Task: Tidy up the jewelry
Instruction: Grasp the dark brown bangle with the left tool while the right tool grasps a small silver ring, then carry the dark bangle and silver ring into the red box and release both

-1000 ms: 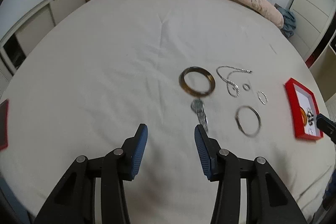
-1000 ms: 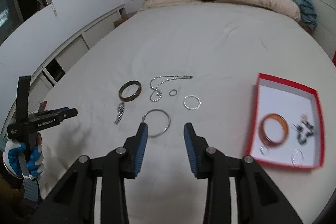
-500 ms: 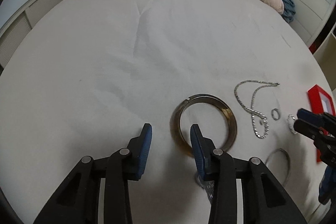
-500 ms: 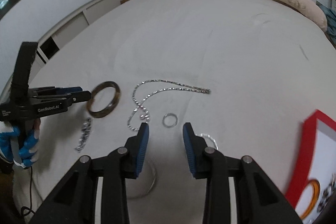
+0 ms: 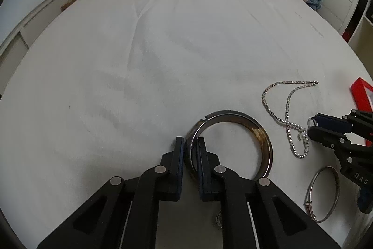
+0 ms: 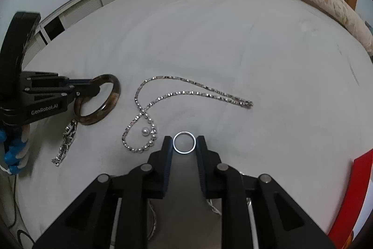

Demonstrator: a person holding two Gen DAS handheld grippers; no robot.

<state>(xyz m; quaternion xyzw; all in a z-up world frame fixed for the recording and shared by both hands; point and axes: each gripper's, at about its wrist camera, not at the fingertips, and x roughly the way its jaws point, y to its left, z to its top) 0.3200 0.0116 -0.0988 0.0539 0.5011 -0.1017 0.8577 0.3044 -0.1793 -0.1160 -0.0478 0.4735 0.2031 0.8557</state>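
While left claw (image 5: 190, 148) pinches bangle (image 5: 263, 139), necklace (image 6: 149, 106) beside ring (image 6: 184, 142), bracelet (image 6: 66, 142) nearby

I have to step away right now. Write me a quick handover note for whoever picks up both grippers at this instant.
Left gripper: shut on the rim of the brown bangle, which is at the bed sheet.
Right gripper: fingers flank the small silver ring, touching or nearly; grip unconfirmed.
Loose on the sheet: silver chain necklace with pearls, link bracelet, thin silver bangle.
Red tray: at the right edge, contents out of view.
Done: bangle gripped, ring lined up.
Left: carry both to the tray, then the other loose pieces.
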